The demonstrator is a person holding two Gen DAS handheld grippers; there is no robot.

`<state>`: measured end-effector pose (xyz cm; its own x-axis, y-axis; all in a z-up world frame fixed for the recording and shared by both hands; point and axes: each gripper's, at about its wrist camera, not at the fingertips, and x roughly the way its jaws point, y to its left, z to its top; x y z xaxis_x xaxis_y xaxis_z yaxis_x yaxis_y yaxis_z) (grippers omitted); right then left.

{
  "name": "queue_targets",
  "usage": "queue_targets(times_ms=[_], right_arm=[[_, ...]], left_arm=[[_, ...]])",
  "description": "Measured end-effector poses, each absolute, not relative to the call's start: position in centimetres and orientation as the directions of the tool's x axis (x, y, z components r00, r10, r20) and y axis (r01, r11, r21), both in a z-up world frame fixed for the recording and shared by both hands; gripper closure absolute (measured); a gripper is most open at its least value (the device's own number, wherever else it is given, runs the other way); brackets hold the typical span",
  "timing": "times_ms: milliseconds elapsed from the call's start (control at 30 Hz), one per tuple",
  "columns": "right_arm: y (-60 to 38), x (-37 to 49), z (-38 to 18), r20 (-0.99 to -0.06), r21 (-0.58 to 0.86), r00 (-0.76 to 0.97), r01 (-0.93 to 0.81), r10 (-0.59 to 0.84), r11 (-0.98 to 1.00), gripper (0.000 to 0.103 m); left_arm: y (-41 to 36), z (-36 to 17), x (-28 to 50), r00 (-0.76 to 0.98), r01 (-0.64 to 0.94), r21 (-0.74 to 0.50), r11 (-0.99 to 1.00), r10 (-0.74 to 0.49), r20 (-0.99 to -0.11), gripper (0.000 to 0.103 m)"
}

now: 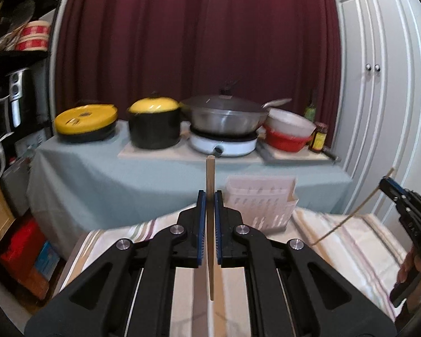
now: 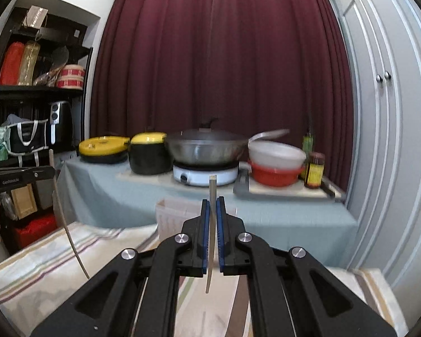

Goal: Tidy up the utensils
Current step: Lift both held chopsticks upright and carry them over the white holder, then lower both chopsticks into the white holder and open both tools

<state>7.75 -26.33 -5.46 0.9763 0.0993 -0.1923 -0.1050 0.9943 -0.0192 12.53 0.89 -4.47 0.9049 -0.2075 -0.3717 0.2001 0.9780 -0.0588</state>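
The white slotted plastic utensil holder [image 1: 262, 205] serves as the landmark. It stands on the striped cloth of the bench [image 1: 359, 241], in front of the grey-draped table behind.

The left claw [image 1: 210, 213] is clenched on a thin pale wooden chopstick [image 1: 210, 174], held upright just left of the holder, its top end above the pads and its lower end hanging below them. The right claw [image 2: 213, 221] is clenched on a second thin pale chopstick [image 2: 212, 185], also upright, in front of the holder and slightly to its right. Both sticks are clear of the bench.

The step in hand appears to be carrying both sticks to the holder. To do it well:
- Keep each stick vertical; a tilt will catch on the rim.
- Bring the lower end above one open compartment before lowering.
- Insert one stick at a time so the claws do not collide.
- Release only once the lower end is well inside.
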Motion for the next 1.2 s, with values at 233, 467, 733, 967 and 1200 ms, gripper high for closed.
queue_targets(times_ms=[233, 467, 733, 967, 1200], right_arm=[[-27.3, 13.5, -1.3, -0.128, -0.003, 0.983, -0.132, 0.131, 0.991, 0.097], [-27.3, 18.3, -0.6, -0.123, 0.001, 0.982, -0.142, 0.141, 0.99, 0.097], [-27.0, 22.0, -3.7, -0.185, 0.015, 0.972, -0.148, 0.148, 0.989, 0.097], [-26.6, 24.1, -7.3, -0.286, 0.032, 0.943, -0.17, 0.172, 0.985, 0.097], [-26.2, 23.1, -8.1, -0.294, 0.017, 0.946, -0.142, 0.141, 0.99, 0.061]], left_arm=[[-2.7, 1.7, 17.9, 0.931, 0.259, -0.031, 0.965, -0.258, -0.26, 0.097], [-5.6, 4.3, 25.1, 0.938, 0.258, -0.037, 0.965, -0.26, -0.23, 0.097], [-7.5, 1.2, 30.6, 0.928, 0.248, -0.05, 0.967, -0.253, -0.273, 0.097], [-8.0, -4.2, 32.9, 0.902, 0.243, -0.032, 0.969, -0.238, -0.359, 0.096], [-8.1, -7.0, 32.1, 0.885, 0.25, 0.022, 0.968, -0.22, -0.409, 0.06]])
